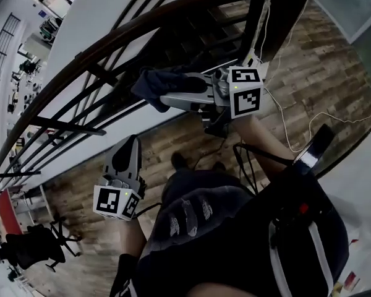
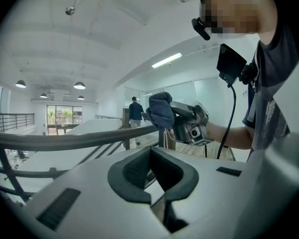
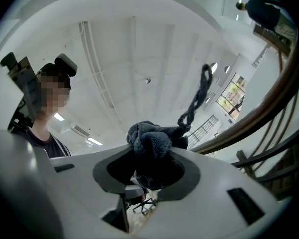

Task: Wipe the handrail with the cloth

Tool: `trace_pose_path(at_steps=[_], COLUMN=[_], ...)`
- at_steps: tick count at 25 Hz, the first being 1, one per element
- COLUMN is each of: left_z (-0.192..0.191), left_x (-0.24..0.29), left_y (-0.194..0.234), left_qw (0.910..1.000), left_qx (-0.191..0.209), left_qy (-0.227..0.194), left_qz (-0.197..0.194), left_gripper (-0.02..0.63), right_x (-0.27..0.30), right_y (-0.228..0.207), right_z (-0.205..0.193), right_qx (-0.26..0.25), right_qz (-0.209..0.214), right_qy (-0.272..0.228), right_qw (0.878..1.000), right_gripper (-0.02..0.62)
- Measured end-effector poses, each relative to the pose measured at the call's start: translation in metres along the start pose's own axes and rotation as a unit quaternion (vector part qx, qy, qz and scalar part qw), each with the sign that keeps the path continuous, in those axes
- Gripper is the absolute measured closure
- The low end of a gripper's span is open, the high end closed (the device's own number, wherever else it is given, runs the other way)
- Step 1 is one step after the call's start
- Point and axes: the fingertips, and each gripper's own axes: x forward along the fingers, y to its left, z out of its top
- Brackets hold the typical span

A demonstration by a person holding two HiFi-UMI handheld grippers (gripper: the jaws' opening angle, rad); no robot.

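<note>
**Though you are poised, the wiping lies ahead**

Nearest you, your left gripper hangs pressed together on nothing. Your right gripper pinches the bunched dark-blue terry cloth just beside the curved dark wooden handrail; contact is unclear. Judging by that, nearly the whole rail remains to wipe.
</note>
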Motion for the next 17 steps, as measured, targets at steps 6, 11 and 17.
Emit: trace_pose_path(at_steps=[6, 11, 17], left_z=[-0.016, -0.014, -0.039], left_x=[-0.033, -0.050, -0.100], left_y=[0.007, 0.010, 0.026], left_qw=[0.9986, 0.9998, 0.9998], left_qx=[-0.022, -0.008, -0.014], left_qy=[0.023, 0.000, 0.010], left_qz=[0.041, 0.021, -0.012], left_gripper=[0.600, 0.600, 0.600], right_x=[0.019, 0.030, 0.047], right_y=[0.010, 0.023, 0.057], right_z=[-0.029, -0.048, -0.082], right_qx=[0.048, 0.049, 0.025], right_qz=[0.031, 0.010, -0.027], right_qy=[-0.003, -0.010, -0.020], right_qw=[0.998, 0.999, 0.999], right_gripper=[0.485, 0.485, 0.485])
